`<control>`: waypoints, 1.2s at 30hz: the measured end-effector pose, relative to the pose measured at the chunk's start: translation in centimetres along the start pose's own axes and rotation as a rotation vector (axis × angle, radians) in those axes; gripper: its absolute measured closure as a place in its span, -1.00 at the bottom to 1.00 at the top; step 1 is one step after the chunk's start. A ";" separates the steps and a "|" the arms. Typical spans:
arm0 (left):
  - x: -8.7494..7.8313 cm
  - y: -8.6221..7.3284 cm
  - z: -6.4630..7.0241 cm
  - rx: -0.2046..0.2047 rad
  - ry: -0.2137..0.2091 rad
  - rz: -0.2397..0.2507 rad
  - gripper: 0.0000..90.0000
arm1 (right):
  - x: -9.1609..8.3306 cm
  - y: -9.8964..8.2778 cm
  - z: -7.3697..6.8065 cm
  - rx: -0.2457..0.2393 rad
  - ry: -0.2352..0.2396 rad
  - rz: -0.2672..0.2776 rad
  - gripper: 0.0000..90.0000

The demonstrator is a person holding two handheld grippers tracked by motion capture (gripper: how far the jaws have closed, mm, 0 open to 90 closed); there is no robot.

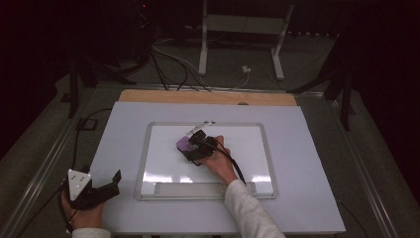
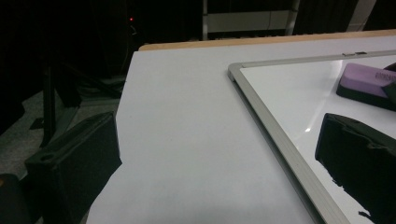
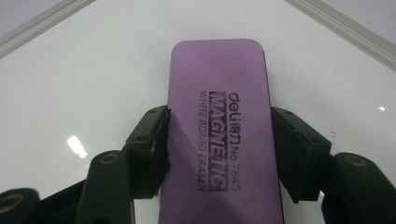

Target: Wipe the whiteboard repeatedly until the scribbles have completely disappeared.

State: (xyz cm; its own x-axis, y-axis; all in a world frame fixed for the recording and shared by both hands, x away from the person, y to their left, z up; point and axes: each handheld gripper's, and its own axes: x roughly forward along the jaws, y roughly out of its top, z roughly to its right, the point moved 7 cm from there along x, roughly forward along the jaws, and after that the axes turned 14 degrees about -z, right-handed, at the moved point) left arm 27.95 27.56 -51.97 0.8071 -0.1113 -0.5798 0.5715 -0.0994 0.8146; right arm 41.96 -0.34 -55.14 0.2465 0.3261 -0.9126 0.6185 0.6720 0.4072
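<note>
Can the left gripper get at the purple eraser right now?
Probably not without the right gripper letting go first. The left gripper rests open at the table's near left corner, off the whiteboard, with bare surface between. But the right gripper's jaws are clamped on both long sides of the purple eraser.

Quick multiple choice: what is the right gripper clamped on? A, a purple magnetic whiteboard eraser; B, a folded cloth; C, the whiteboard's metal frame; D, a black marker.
A: the right gripper has its jaws pressed on both long sides of the purple magnetic whiteboard eraser, which lies flat on the whiteboard.
</note>
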 end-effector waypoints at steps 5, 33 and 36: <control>-0.1 0.0 0.0 0.001 0.000 0.000 -0.98 | 0.0 -0.1 2.1 0.145 -0.056 0.011 -0.08; 0.0 0.0 0.1 0.001 -0.002 -0.001 -0.98 | 0.5 0.7 -0.9 0.002 0.025 0.015 -0.08; -0.1 0.0 0.0 -0.002 -0.002 0.000 -0.98 | 0.6 0.9 0.6 0.132 -0.030 0.028 -0.08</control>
State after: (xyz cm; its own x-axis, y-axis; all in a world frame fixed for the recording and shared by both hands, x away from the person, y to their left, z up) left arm 27.89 27.57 -51.93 0.8070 -0.1136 -0.5795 0.5714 -0.0973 0.8148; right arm 43.15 0.07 -55.34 0.2861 0.3217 -0.9026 0.7035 0.5690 0.4258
